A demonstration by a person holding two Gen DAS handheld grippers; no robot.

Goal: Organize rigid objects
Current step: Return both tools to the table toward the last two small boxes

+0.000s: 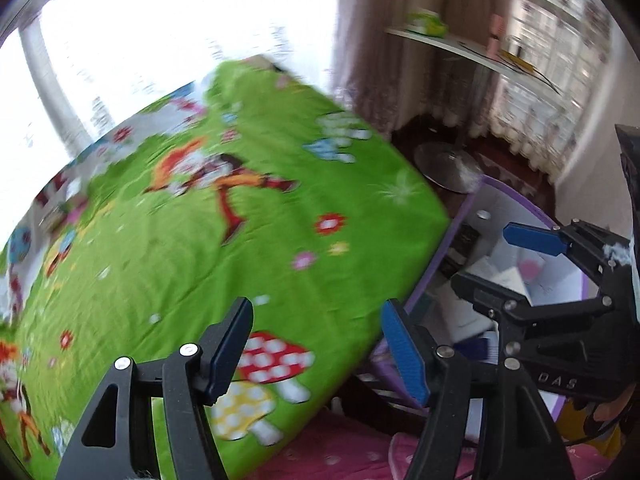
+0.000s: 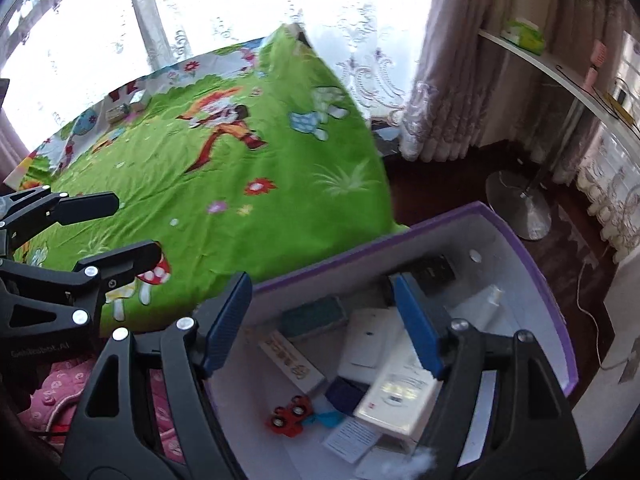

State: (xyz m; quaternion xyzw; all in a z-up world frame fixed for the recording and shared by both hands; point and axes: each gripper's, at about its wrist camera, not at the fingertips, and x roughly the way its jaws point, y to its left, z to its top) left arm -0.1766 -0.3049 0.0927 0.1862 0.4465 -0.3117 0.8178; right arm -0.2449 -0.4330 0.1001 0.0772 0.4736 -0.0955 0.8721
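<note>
Right wrist: right gripper (image 2: 324, 324) and left gripper (image 1: 316, 348) gape wide, both empty.

A home bedroom: cartoon-print green bedsheet (image 2: 224, 168) at 10 o'clock, lace curtains (image 2: 452, 80) at 1 o'clock.

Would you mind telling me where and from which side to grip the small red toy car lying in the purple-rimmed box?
Grip the red toy car across its narrow body between the wheels, coming straight down from above. It lies flat on the floor of the box with open floor on its left, while a dark blue box crowds its right. The right tongs are already open above the box.
</note>
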